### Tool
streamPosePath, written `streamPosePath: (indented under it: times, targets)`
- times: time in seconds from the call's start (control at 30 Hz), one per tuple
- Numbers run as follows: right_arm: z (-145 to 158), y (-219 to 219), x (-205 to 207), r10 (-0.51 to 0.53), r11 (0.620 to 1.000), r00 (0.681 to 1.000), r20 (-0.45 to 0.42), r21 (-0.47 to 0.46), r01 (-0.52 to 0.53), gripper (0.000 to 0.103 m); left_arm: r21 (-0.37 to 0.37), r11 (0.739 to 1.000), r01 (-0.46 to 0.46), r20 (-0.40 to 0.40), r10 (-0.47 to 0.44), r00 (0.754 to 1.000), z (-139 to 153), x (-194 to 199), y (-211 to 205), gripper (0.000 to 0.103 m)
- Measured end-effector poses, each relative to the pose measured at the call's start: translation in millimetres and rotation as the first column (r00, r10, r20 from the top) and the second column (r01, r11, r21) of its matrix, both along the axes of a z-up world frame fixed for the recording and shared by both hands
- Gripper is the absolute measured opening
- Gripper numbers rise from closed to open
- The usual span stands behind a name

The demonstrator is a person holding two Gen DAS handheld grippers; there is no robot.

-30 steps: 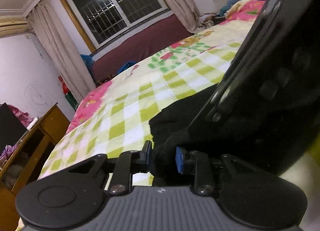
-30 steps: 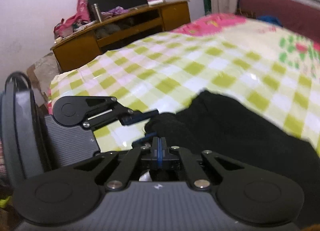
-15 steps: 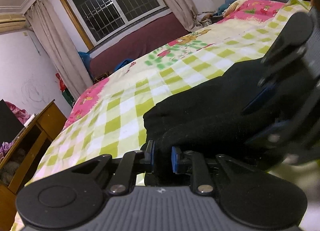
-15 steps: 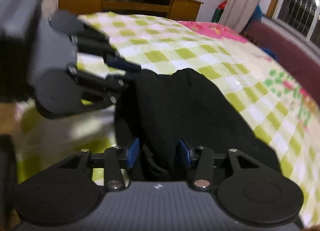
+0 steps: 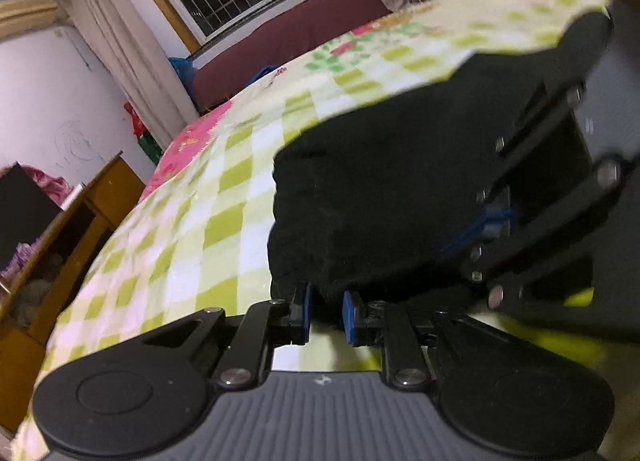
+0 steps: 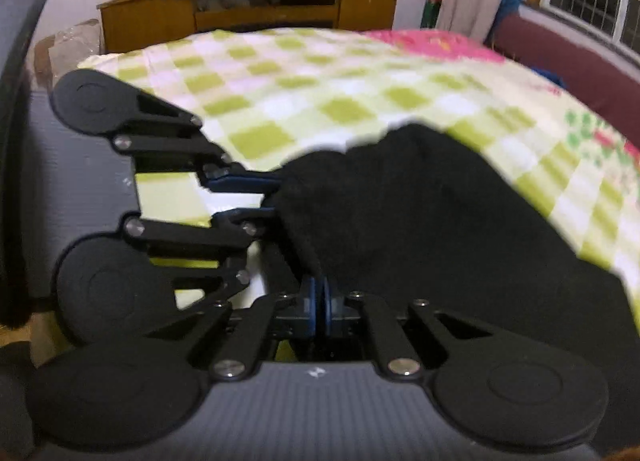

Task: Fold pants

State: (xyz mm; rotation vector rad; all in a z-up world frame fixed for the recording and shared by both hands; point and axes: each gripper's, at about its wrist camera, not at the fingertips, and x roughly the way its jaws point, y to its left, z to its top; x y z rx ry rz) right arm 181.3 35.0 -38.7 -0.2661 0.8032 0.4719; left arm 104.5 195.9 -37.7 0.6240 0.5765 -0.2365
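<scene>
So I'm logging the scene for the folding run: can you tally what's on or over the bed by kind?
Black pants: 1
Tongs: 2, the left tongs and the right tongs, each pinching the pants' near edge
Checked bedspread: 1
Total: 4

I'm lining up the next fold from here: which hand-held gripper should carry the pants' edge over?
Probably both. The right hand-held gripper has its pads shut on the black pants near edge. The left hand-held gripper also has fabric between its pads, slightly apart, on the same edge.
</scene>
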Motion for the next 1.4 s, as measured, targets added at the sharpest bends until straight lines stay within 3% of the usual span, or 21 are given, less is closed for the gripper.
streamPosePath:
  times: [0.23, 0.33, 0.43, 0.5, 0.57, 0.67, 0.8, 0.9, 1.0, 1.13, 1.23, 1.3, 1.33, 1.4]
  targets:
    - [31, -39, -30, -0.066, 0.99, 0.997, 0.032, 0.127, 0.061, 0.025, 0.025, 0.996, -0.083, -0.035, 0.084, 0.996, 3, -11, 10, 0.035]
    - [47, -87, -56, -0.17, 0.969, 0.985, 0.032, 0.189, 0.161, 0.042, 0.013, 0.989, -0.148, -0.051, 0.148, 0.988, 9, -20, 24, 0.035]
    - [53, -155, -90, -0.351, 0.913, 0.936, 0.002, 0.22, 0.342, 0.042, 0.022, 0.981, -0.192, -0.033, 0.192, 0.981, 22, -28, 26, 0.035]
    - [53, -206, -111, -0.505, 0.844, 0.863, -0.015, 0.202, 0.497, 0.042, 0.027, 0.983, -0.182, -0.002, 0.182, 0.983, 35, -34, 17, 0.036]
    - [53, -259, -138, -0.65, 0.742, 0.759, -0.02, 0.199, 0.64, 0.042, 0.022, 0.989, -0.145, 0.021, 0.145, 0.989, 48, -37, 0, 0.036]
    - [50, -334, -175, -0.827, 0.527, 0.557, -0.071, 0.244, 0.814, 0.043, -0.003, 0.999, -0.049, 0.013, 0.049, 0.999, 60, -38, -41, 0.038]
    - [36, -414, -217, -0.936, 0.214, 0.302, -0.181, 0.388, 0.896, 0.044, -0.034, 0.993, 0.11, -0.031, -0.111, 0.993, 59, -36, -111, 0.04]
    - [24, -455, -231, -0.947, 0.059, 0.198, -0.252, 0.471, 0.88, 0.046, -0.021, 0.974, 0.227, -0.055, -0.228, 0.972, 52, -38, -164, 0.04]
    - [9, -485, -227, -0.931, -0.014, 0.184, -0.314, 0.534, 0.845, 0.052, 0.025, 0.947, 0.32, -0.063, -0.318, 0.946, 40, -39, -203, 0.046]
    - [-15, -509, -206, -0.89, -0.104, 0.181, -0.418, 0.573, 0.813, 0.054, 0.114, 0.936, 0.332, -0.069, -0.326, 0.943, 22, -31, -217, 0.049]
    - [-21, -516, -191, -0.887, -0.091, 0.214, -0.41, 0.607, 0.789, 0.057, 0.174, 0.946, 0.274, -0.072, -0.266, 0.961, 9, -16, -208, 0.056]
    - [-29, -521, -185, -0.881, -0.105, 0.213, -0.422, 0.615, 0.781, 0.047, 0.174, 0.958, 0.227, -0.081, -0.215, 0.973, 2, -4, -197, 0.058]
    - [-29, -517, -183, -0.882, -0.102, 0.213, -0.421, 0.612, 0.784, 0.023, 0.167, 0.965, 0.204, -0.086, -0.192, 0.978, 1, 1, -191, 0.058]
    - [-27, -507, -180, -0.882, -0.065, 0.231, -0.411, 0.59, 0.805, 0.017, 0.157, 0.972, 0.173, -0.096, -0.16, 0.983, -4, 7, -180, 0.058]
